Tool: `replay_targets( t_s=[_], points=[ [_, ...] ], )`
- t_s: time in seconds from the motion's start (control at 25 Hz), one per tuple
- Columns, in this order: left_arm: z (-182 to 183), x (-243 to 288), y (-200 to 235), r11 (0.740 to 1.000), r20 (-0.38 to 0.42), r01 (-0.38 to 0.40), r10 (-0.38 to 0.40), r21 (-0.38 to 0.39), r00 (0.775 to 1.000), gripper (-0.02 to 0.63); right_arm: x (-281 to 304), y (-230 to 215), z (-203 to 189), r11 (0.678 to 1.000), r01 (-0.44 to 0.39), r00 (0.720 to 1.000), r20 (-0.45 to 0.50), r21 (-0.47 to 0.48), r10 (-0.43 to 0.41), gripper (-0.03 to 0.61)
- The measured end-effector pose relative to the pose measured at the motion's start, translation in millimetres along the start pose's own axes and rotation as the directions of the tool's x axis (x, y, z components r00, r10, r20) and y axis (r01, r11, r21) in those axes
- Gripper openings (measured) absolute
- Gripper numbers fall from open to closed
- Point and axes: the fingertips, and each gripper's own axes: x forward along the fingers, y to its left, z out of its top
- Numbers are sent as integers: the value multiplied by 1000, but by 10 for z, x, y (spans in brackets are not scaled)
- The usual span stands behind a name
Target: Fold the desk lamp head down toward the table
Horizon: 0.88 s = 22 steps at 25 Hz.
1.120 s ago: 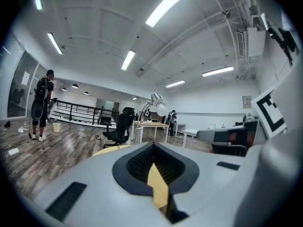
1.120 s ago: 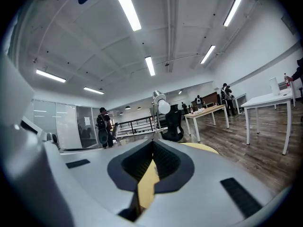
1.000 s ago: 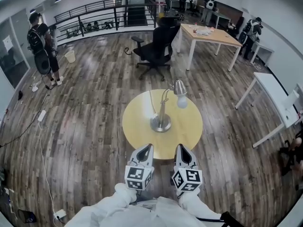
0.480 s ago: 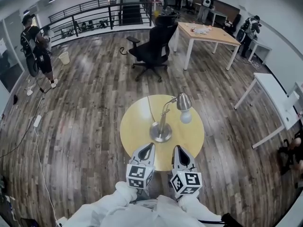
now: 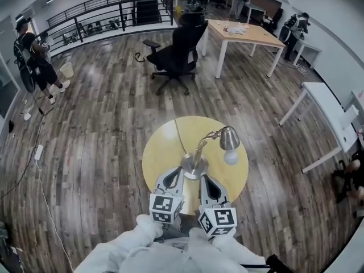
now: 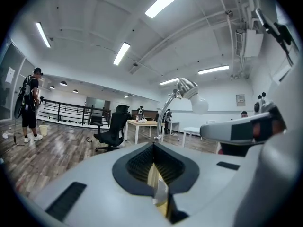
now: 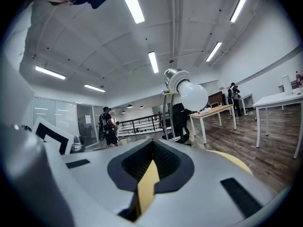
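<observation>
A silver desk lamp stands on a round yellow table (image 5: 162, 152), its base (image 5: 194, 165) near the middle. The arm curves up to the right, ending in the head (image 5: 229, 137) with a white bulb (image 5: 231, 157) pointing down. My left gripper (image 5: 173, 175) is shut and empty, its tip over the table's near edge just left of the base. My right gripper (image 5: 206, 182) is also shut and empty, just short of the base. The left gripper view shows the lamp head (image 6: 187, 85) high ahead. In the right gripper view the bulb (image 7: 193, 96) hangs ahead and above.
A black office chair (image 5: 176, 53) and a wooden desk (image 5: 244, 36) stand beyond the table. A white table (image 5: 327, 104) is at the right. A person (image 5: 31, 56) stands far left by a railing (image 5: 85, 16). Wood floor surrounds the round table.
Both grippers have moved forward, from the table's near edge to close by the lamp base. The lamp and table sit nearer and lower in the head view. The jaws stayed shut.
</observation>
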Motion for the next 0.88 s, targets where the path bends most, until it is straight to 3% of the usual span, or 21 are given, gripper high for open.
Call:
replay_targets(
  t_s=[0.16,0.32,0.44,0.56,0.64,0.76,0.88],
  points=[
    [-1,141,48,999,-12,32,-32,-24,999,0,100,-43,-85,1000,-20,999,-38,-15,19,12],
    [-232,359,4,990,-19,129,-128,56,992,0,68,25,62,995,-104,993,-55,-3,103,12],
    [-418,570,24,984,-82,154,-147,92,986,5,-91,128,308,981,-194,981,-32,13,194,12],
    [-604,832,-33,964,-160,237,-216,121,963,37,-267,169,707,948,-306,952,37,86,304,12],
    [-684,969,-55,948,-196,277,-245,157,949,72,-370,93,1046,940,-327,945,64,96,322,12],
    [-669,1130,-70,928,-213,321,-281,188,936,103,-414,-137,1536,959,-285,958,38,-10,285,34],
    [-553,1262,-121,907,-212,368,-325,207,922,103,-242,-392,1759,954,-245,969,-72,-172,236,149]
  ],
)
